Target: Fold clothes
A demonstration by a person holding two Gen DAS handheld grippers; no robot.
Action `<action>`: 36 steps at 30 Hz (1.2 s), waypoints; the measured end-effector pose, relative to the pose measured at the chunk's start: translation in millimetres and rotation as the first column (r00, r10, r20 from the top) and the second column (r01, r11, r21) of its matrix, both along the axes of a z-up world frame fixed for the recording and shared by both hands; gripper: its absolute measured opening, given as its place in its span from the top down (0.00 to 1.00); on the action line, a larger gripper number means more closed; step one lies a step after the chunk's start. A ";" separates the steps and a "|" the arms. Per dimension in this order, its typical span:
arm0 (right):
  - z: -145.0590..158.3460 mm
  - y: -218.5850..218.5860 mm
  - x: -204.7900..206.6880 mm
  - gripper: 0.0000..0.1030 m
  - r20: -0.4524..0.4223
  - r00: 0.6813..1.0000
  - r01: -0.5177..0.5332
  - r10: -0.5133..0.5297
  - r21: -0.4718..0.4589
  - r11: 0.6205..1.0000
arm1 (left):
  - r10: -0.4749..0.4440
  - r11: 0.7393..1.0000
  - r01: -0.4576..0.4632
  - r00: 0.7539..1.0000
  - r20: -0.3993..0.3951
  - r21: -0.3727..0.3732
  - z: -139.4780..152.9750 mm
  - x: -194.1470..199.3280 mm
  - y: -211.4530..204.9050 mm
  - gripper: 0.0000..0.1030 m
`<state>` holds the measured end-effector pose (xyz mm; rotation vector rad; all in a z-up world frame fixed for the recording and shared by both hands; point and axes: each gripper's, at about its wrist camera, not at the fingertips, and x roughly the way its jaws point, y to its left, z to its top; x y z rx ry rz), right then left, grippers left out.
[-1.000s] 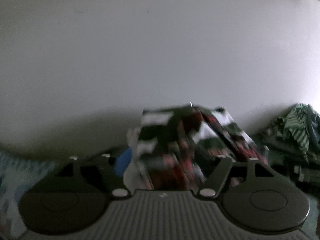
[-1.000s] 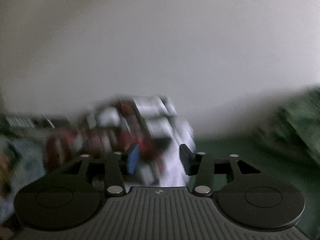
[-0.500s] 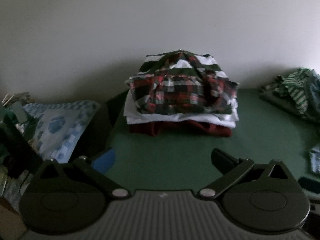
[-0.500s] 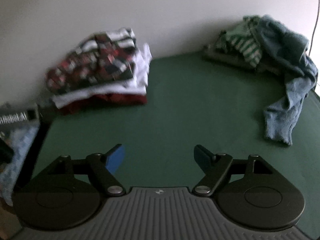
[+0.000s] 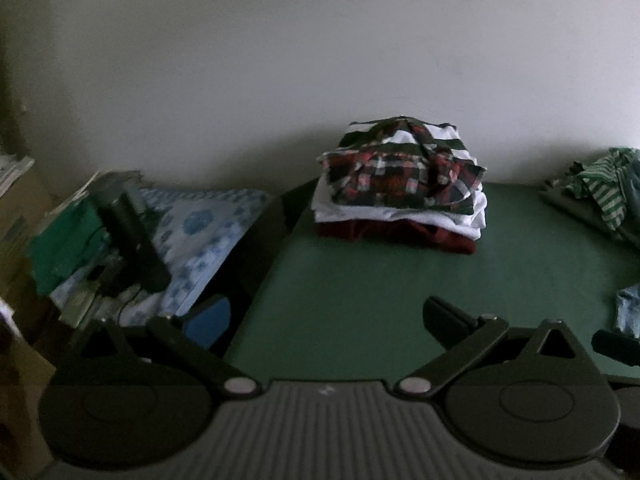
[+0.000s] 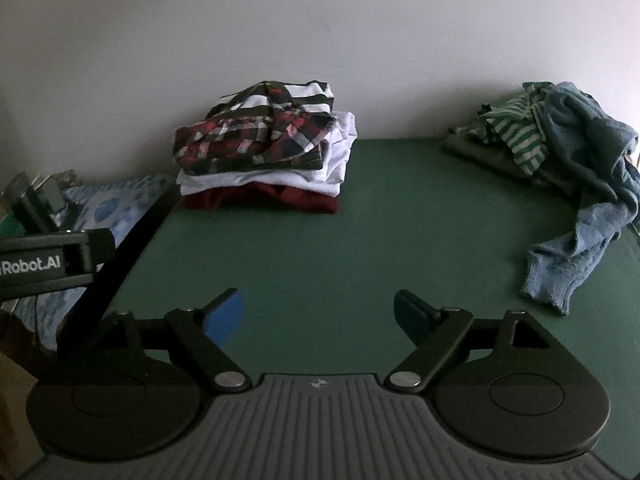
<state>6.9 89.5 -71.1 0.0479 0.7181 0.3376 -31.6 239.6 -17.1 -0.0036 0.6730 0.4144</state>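
Observation:
A stack of folded clothes (image 5: 400,196) (image 6: 264,152) sits at the back of the green table (image 5: 380,292) (image 6: 380,232) against the wall, with a striped top and a red plaid shirt above white and dark red layers. A heap of unfolded clothes (image 6: 560,152) (image 5: 600,188) lies at the back right, a blue garment (image 6: 568,256) trailing toward me. My left gripper (image 5: 326,318) hangs open over the table's left edge, well short of the stack. My right gripper (image 6: 318,314) is open above the bare middle, holding nothing.
Left of the table lies a blue-patterned cloth (image 5: 200,232) (image 6: 104,208) with dark clutter (image 5: 132,232) and green items (image 5: 64,240) on it. The left gripper's body (image 6: 52,264) shows at the right view's left edge. A plain wall runs behind the table.
Both grippers have let go of the plaid shirt on the stack and drawn back toward me. The left one has also shifted left; both now stand wide open.

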 end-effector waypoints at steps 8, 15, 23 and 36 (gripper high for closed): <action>4.6 8.6 -10.0 0.16 0.017 1.000 -0.010 0.011 -0.037 0.999 | -0.002 1.000 0.002 1.000 -0.021 -0.016 -5.8 -19.4 -3.9 0.00; 15.7 23.7 -21.7 0.14 0.013 0.999 0.039 -0.039 -0.033 0.999 | -0.085 0.996 0.085 0.996 0.005 -0.042 -1.1 -22.4 16.7 0.00; 14.0 33.3 -24.0 0.13 -0.075 0.983 0.164 -0.166 -0.028 0.986 | -0.138 0.987 0.137 0.990 0.003 -0.086 -4.2 -16.2 40.5 0.00; 18.6 53.1 -23.5 0.13 -0.054 0.987 0.147 -0.152 -0.087 0.985 | -0.145 0.984 0.141 0.989 -0.027 -0.111 -1.9 -18.8 50.6 0.00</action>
